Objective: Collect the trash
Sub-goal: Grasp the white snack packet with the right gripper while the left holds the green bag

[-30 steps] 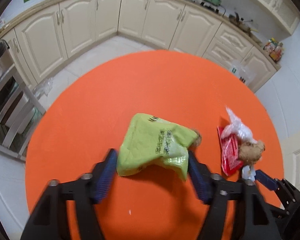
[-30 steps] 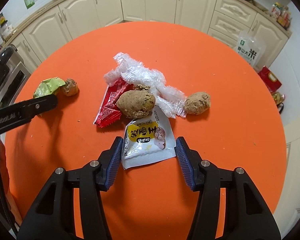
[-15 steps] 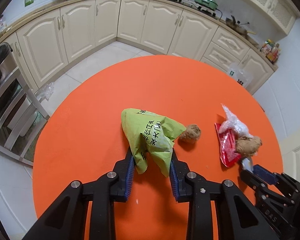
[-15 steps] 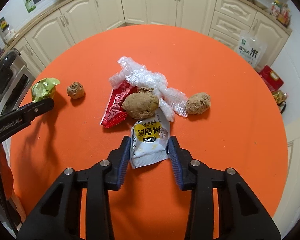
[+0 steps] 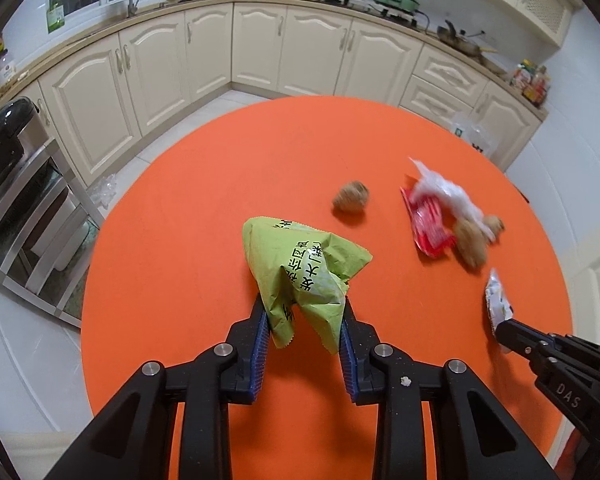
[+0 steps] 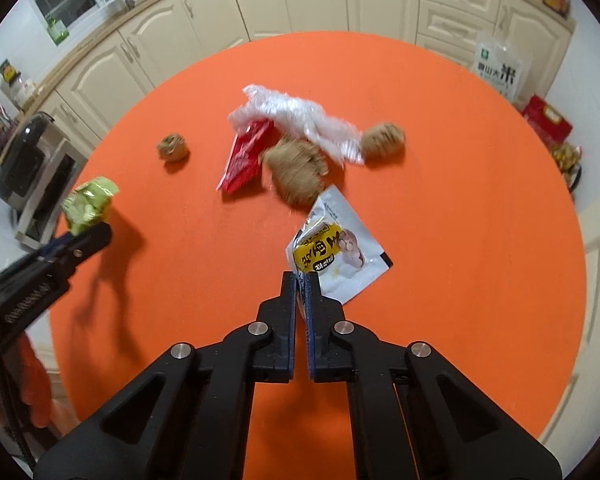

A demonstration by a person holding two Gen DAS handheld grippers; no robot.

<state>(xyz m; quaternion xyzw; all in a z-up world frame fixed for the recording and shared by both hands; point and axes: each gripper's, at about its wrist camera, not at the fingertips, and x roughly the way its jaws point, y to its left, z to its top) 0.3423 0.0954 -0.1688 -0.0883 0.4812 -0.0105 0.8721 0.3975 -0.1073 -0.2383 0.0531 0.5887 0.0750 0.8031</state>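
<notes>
My left gripper is shut on a crumpled green wrapper, held just above the orange round table. The same green wrapper shows at the left of the right wrist view. My right gripper is shut on the lower corner of a white and yellow snack packet, which hangs lifted off the table. That white packet is at the right of the left wrist view. A red wrapper, a clear plastic film and three brown lumps lie on the table.
Cream kitchen cabinets curve around behind the table. A metal rack with a dark appliance stands at the left. A rice bag and a red box sit on the floor at the right.
Both grippers closed, the left on the green wrapper and the right on the white packet, and both lifted their wrappers off the table. The left drew the green wrapper away from the small brown lump.
</notes>
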